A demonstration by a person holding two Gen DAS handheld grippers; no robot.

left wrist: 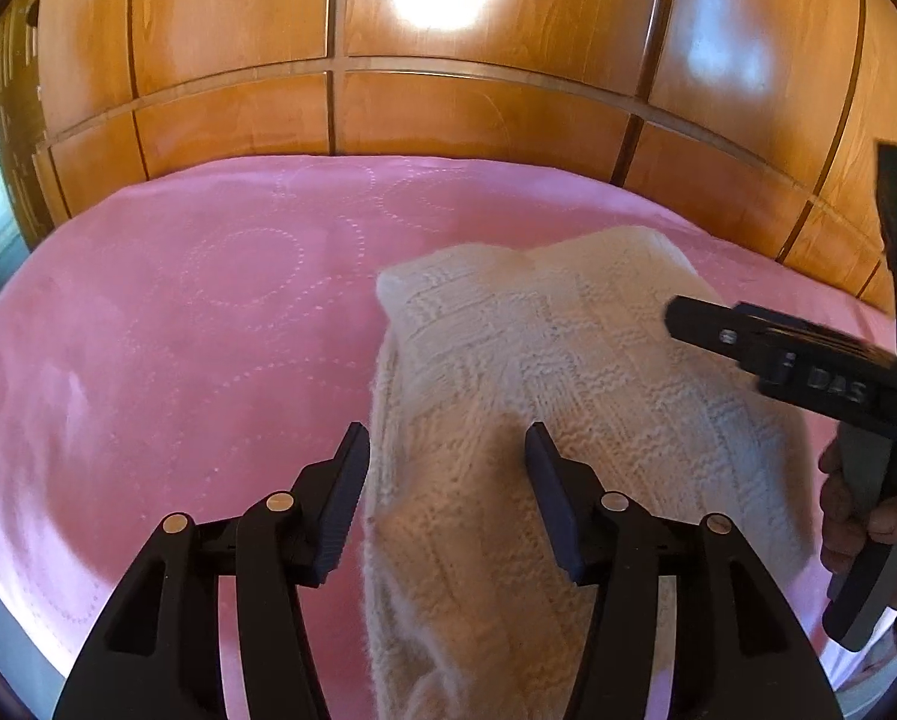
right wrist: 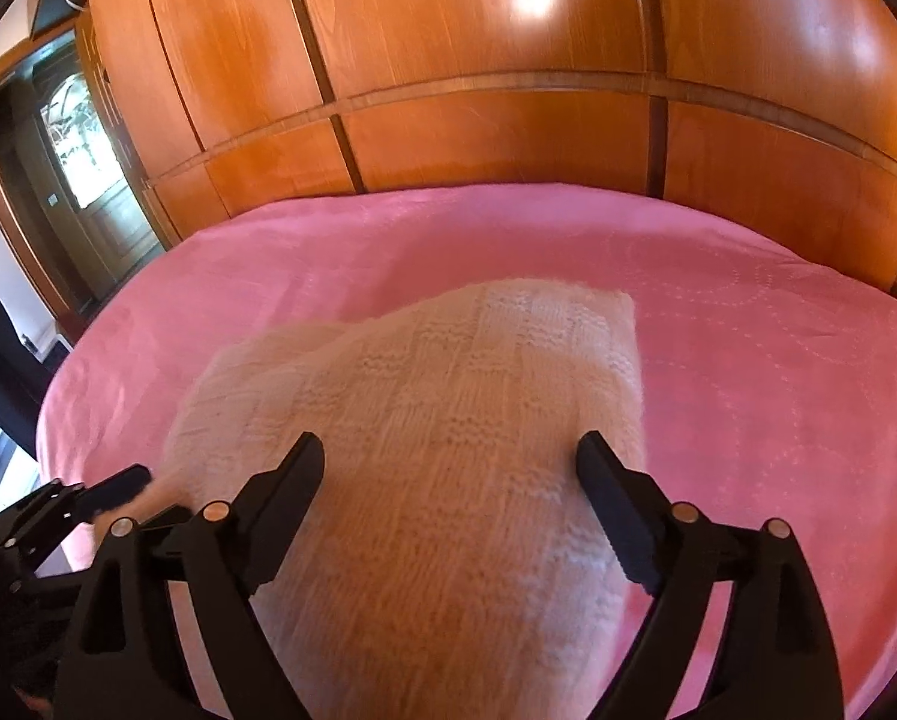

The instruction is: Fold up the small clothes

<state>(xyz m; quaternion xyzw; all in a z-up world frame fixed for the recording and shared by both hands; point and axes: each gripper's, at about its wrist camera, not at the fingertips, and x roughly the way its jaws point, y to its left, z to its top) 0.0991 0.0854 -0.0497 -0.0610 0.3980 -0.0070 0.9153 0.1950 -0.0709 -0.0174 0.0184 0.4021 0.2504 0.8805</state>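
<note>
A: Where does the sweater (left wrist: 568, 396) lie?

B: On the bed (left wrist: 166, 324), over a pink bedspread stitched with dotted rings. It is a cream knit, and its weave makes a pattern of squares. It sits toward the near side of the bed, with bare pink cloth beyond it up to the wooden panelling (left wrist: 448, 120).

A: And the left claw (left wrist: 448, 444)?

B: Its jaws stand wide apart with nothing between them but air. In the left wrist view the sweater's left edge runs up between the two fingers, so one finger is over the bedspread and the other over the knit. Whether the tips touch the cloth cannot be told.

A: The right claw (right wrist: 451, 450)?

B: Wide apart too, and gripping nothing. From its own camera both fingers (right wrist: 613, 510) are over the sweater, which fills the space between them and runs forward to a squared far corner. The near part of the knit is blurred.

A: Does either camera see the other claw?

B: Yes. The left wrist view shows the right claw (left wrist: 676, 315) coming in from the right edge over the sweater, with the right hand (left wrist: 868, 516) wrapped round its grey handle. The right wrist view shows the left claw (right wrist: 112, 489) low at the left, its tip near the sweater's left edge.

A: Anything else in the room?

B: A dark doorway (right wrist: 64, 180) shows at the left of the right wrist view, and bright glare lies on the panelling.
</note>
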